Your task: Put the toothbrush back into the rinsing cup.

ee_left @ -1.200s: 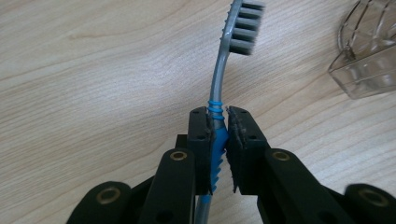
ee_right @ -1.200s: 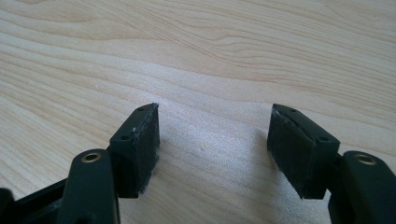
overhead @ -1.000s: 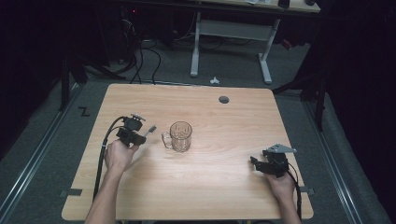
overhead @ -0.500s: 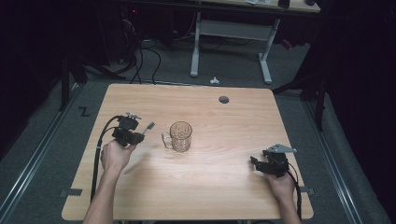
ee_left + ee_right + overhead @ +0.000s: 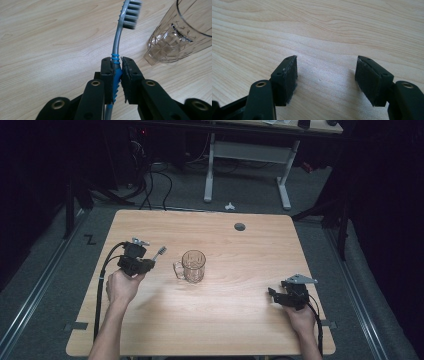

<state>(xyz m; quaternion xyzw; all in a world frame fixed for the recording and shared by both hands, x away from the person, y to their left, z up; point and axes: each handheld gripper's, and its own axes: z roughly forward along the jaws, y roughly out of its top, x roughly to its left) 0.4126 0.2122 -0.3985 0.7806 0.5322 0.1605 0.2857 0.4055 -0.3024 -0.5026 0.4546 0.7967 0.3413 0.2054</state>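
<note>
A grey and blue toothbrush (image 5: 119, 40) is clamped between the jaws of my left gripper (image 5: 116, 65), bristle head pointing away, lifted above the wooden table (image 5: 230, 330). From above, my left gripper (image 5: 148, 258) sits left of a clear glass mug (image 5: 192, 266), with the toothbrush (image 5: 159, 253) head sticking out toward it. The mug (image 5: 175, 37) stands upright, its handle facing left. My right gripper (image 5: 325, 75) hovers low over bare wood with its jaws wide apart and nothing between them; in the high view, my right gripper (image 5: 274, 295) is near the table's right front.
A dark round grommet hole (image 5: 240, 226) lies near the table's far edge. Cables (image 5: 102, 285) trail from both grippers toward the front edge. Beyond the table stand a desk frame (image 5: 247, 155) and floor cables.
My left gripper has risen with the toothbrush and shifted slightly away from the front edge, still left of the mug. The right gripper has stayed put.
</note>
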